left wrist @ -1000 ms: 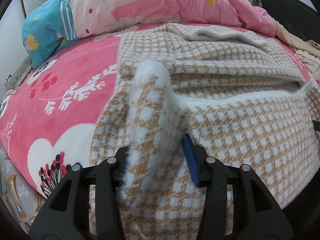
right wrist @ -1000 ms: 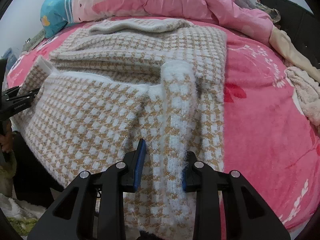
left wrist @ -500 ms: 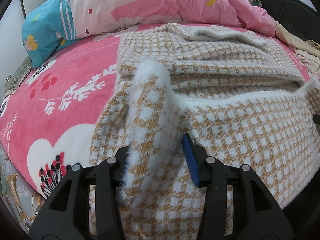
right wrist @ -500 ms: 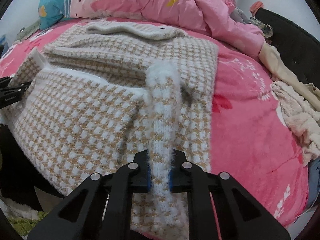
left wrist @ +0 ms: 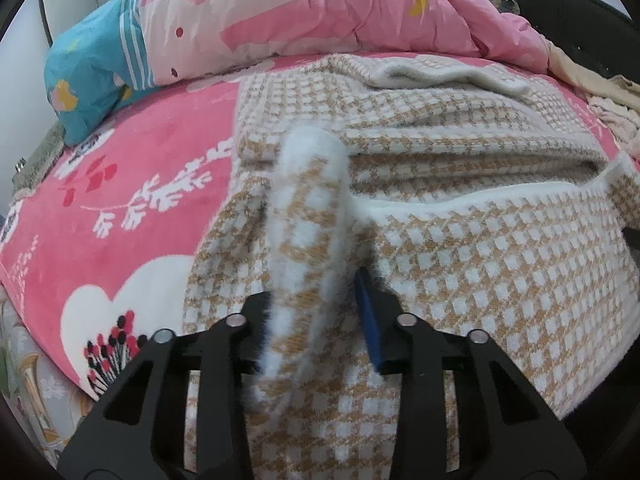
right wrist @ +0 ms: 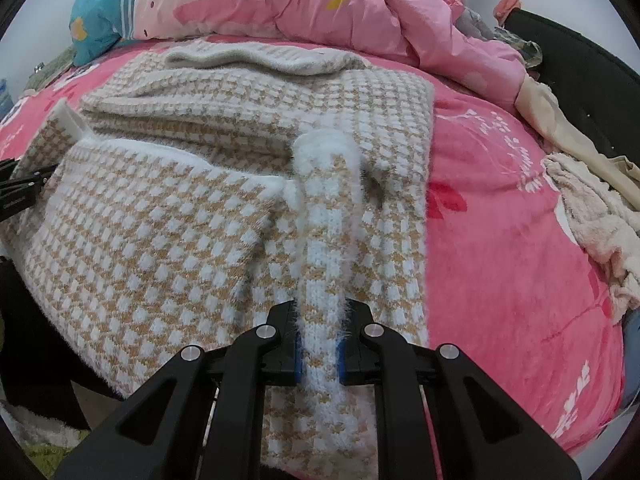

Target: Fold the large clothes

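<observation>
The checked sweater (right wrist: 168,240) lies spread on the pink bed (right wrist: 500,216), its near hem hanging over the edge. The right gripper (right wrist: 319,354) has its jaws pinching a raised ridge of the knit at the near right. The left gripper (left wrist: 316,320) has just been closing its jaws around a similar ridge at the near left — the left finger (left wrist: 256,320) touches the fluff, but the blue pad (left wrist: 370,320) on the other side stands apart from it, so no grip yet.

To fold well, both pinches should hold (the knit is fluffy and may slip), then lift together and carry evenly toward the far side.

Only the right view shows the pale clothes (right wrist: 592,208) heaped at the right; only the left view shows the white heart print (left wrist: 128,300).
</observation>
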### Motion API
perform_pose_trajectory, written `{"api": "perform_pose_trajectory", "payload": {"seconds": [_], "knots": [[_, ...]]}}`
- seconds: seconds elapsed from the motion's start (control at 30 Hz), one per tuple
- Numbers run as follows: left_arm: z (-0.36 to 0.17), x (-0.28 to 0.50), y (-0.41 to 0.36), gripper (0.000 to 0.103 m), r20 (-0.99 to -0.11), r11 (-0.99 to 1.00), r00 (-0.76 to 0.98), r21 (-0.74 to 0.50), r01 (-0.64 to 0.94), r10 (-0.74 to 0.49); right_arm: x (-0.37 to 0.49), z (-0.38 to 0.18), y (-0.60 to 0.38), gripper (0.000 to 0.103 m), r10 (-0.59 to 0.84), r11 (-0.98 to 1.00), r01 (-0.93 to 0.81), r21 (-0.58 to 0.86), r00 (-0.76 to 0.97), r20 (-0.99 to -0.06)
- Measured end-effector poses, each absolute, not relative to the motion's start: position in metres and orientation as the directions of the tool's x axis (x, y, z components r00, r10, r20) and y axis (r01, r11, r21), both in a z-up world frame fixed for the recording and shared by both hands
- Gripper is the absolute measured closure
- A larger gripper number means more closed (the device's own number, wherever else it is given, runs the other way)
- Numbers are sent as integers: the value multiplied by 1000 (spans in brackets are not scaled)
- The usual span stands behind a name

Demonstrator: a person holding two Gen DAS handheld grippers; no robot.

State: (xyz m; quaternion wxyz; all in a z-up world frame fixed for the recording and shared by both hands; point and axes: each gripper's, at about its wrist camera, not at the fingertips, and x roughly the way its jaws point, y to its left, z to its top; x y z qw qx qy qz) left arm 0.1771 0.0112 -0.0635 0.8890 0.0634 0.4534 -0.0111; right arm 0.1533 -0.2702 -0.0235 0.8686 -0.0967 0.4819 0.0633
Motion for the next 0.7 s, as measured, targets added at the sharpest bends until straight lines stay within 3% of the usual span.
{"api": "perform_pose_trajectory", "payload": {"seconds": [0.13, 0.23, 0.7], "knots": [[-60, 177, 8, 86, -800, 990, 598, 119, 80, 48, 148, -21, -272, 91, 14, 976, -190, -106, 540, -842], [-57, 177, 8, 89, -795, 990, 605, 115, 78, 44, 143, -17, -273, 91, 9, 978, -179, -108, 552, -834], [-49, 165, 7, 93, -775, 992, 632, 102, 68, 36, 133, -4, -270, 91, -9, 976, -169, -135, 590, -807]]}}
